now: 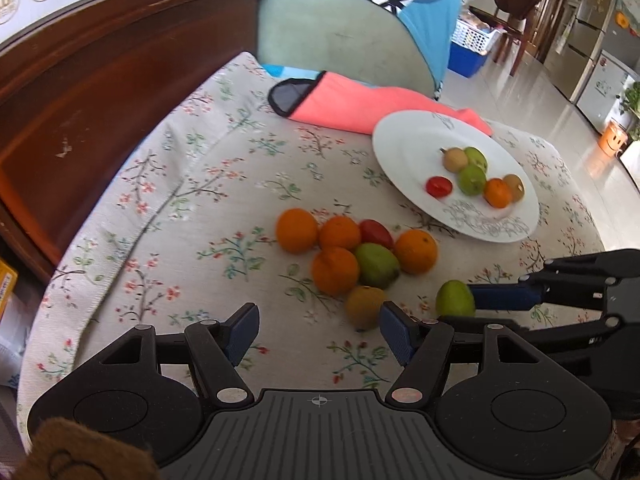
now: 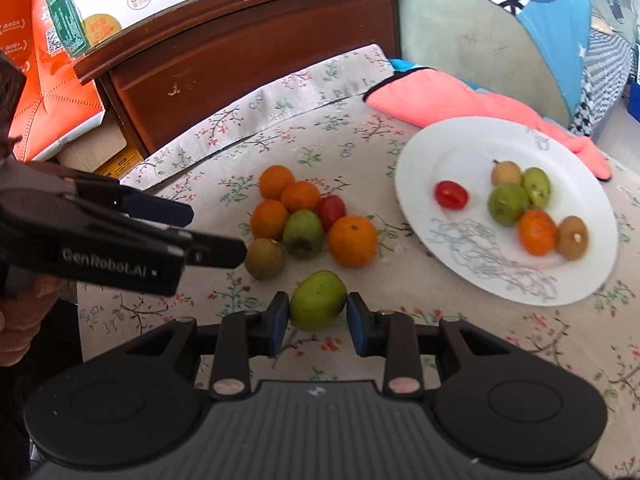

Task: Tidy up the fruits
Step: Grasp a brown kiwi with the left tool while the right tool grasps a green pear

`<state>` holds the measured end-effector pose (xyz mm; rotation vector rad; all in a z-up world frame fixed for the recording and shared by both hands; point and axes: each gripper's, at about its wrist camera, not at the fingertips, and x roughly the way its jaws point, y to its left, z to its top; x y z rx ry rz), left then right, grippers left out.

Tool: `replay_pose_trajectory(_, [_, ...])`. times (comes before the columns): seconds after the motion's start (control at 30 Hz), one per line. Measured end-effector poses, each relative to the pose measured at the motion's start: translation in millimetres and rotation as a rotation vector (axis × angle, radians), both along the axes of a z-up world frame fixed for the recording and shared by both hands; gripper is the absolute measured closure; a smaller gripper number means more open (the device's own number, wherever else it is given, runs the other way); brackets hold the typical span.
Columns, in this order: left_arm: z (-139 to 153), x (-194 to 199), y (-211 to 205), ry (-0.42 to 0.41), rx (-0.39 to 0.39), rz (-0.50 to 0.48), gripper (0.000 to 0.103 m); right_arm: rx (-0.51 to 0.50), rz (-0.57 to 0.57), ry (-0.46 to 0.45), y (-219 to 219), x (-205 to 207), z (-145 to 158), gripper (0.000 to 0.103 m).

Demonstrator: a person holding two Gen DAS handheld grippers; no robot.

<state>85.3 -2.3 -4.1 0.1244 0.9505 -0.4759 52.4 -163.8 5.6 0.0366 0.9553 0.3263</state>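
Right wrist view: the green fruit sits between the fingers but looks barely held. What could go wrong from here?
1. The round green fruit sits at the tips of the right gripper, with a gap at one finger; it may slip out or roll.
2. The white plate already holds six small fruits; a hard drop could scatter them.
3. The open left gripper hovers beside the brown kiwi and the pile; it may nudge them.

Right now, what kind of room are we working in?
Most likely a home living or dining area. The fruit sits on a flower-print cloth beside a dark wooden cabinet, and a fridge and a wooden chair stand on the tiled floor beyond.
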Motion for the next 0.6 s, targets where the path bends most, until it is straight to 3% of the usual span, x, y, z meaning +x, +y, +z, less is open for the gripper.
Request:
replay_pose_trajectory(0.33, [-10.1,-1.2,-17.8,0.011,-0.02,-0.025,0.042,-0.014,-0.071,0.011,-23.1,-5.3,1.7,0.071])
replay_pose_trajectory(0.6, [-16.9,-3.2,-33.0,0.003,-0.011,-0.053,0.058,0.002,-0.102,0.02,-28.1,-2.5,2.3,0.071])
